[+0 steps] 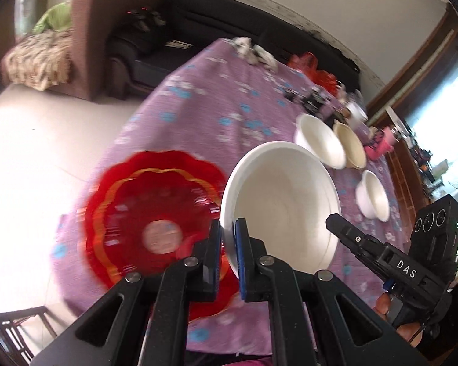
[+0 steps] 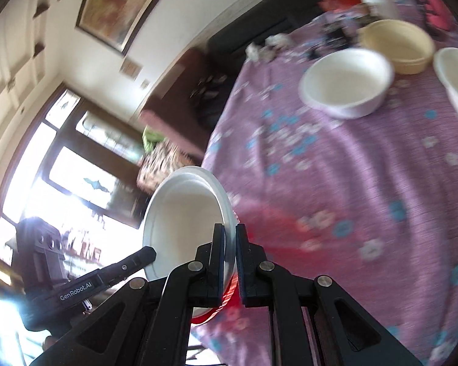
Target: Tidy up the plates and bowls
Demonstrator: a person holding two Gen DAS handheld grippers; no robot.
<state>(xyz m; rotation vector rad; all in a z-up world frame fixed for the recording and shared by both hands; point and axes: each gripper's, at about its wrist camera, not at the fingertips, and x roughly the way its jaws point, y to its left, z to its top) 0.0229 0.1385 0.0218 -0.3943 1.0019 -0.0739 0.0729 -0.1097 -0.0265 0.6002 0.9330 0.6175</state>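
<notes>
The left tool [image 1: 228, 245] and right tool [image 2: 230, 251] are each pinching opposite rims of the big white bowl [image 1: 281, 201], hanging above the red plate [image 1: 149, 213] on the tabletop [image 1: 229, 106]. With such thin rim grips, uneven hand motion is risking a twist and a slip onto that plate

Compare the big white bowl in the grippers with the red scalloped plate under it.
The big white round bowl is deep and plain; the red scalloped plate is shallow, with an orange band. The bowl is tilted, pinched at its rim by the left gripper and right gripper; the plate lies on the purple tablecloth.
</notes>
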